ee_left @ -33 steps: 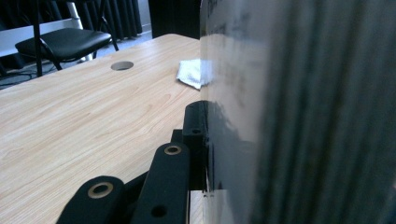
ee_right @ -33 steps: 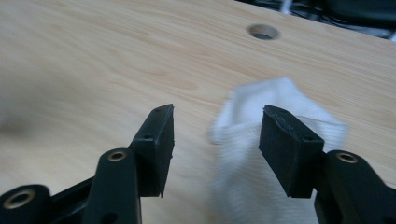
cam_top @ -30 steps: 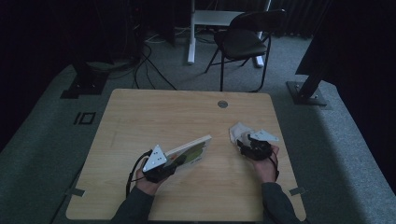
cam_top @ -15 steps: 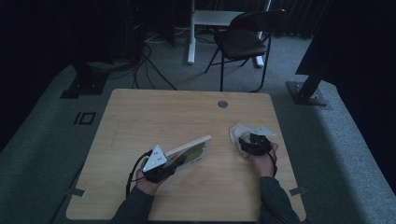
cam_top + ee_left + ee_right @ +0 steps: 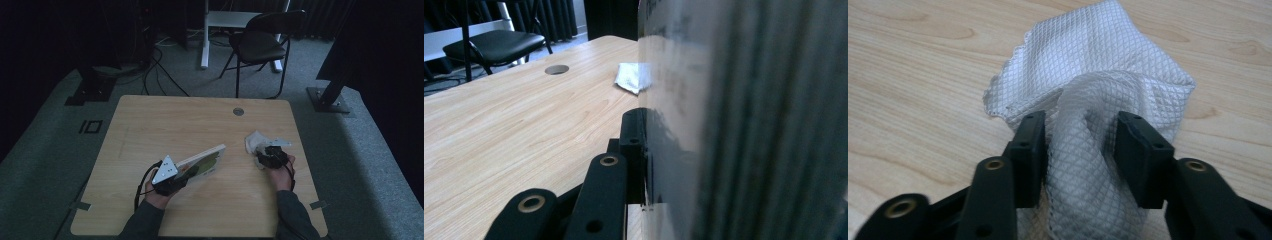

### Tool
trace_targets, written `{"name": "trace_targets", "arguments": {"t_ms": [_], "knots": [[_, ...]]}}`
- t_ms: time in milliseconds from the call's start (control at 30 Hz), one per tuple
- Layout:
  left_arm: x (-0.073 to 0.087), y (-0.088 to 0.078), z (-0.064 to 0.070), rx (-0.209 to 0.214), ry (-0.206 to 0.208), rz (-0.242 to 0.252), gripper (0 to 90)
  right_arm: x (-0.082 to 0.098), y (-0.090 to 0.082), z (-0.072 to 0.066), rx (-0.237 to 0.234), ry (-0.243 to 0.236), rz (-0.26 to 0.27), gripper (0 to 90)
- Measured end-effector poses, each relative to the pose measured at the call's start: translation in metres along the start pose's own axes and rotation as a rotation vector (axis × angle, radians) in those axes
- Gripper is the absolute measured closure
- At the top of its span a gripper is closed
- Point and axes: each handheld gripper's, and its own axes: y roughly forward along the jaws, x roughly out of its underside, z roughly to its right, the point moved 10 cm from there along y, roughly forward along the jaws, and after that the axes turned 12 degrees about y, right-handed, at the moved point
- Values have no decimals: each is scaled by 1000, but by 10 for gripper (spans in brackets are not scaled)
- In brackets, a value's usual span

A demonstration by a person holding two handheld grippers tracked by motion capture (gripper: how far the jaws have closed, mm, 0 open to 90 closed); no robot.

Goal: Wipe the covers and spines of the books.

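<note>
1. High view: the left gripper [image 5: 187, 171] sits near the front edge of the wooden table [image 5: 165, 120], with its grey three-cornered plate on top. A flat board [image 5: 204, 160] with a pale edge and a greenish face stands out from between its fingers, up and to the right of them, tilted on its long edge. The jaws are clamped on the board.

2. High view, right side: the right gripper [image 5: 265, 156] points at a crumpled white cloth [image 5: 254, 140] lying on the table. The cloth begins at its fingertips and spreads away beyond them (its far corner is the brightest part). Cloth and board are well apart.

3. Left gripper view: the board [image 5: 744, 115] stands right against the black fingers [image 5: 633, 135], its blurred face rising on their right. The jaws are closed on the board's lower edge. Beyond the fingers, farther along the table [image 5: 499, 130], a corner of the white cloth [image 5: 634, 77] peeks out from behind the board, and a round hole [image 5: 557, 69] lies to the left of it.

4. Right gripper view: the cloth [image 5: 1088, 115] has a raised fold bunched between the two fingers [image 5: 1030, 150], and the rest fans out past the tips. The jaws have just been closing on this fold; both pads touch the fabric and pinch it (the gap is still fairly wide).
</note>
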Motion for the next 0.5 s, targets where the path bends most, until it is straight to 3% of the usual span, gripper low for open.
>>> {"name": "trace_targets", "arguments": {"t_ms": [200,333,500], "knots": [[0,-1,-1,-4,3,1,782,2,-1,-1,-8,-1,-12,664],[0,-2,-1,-8,6,0,782,4,-4,-3,-14,-26,-21,750],[0,-3,-2,-9,11,0,782,5,-5,-3,-25,-17,-23,784]]}}
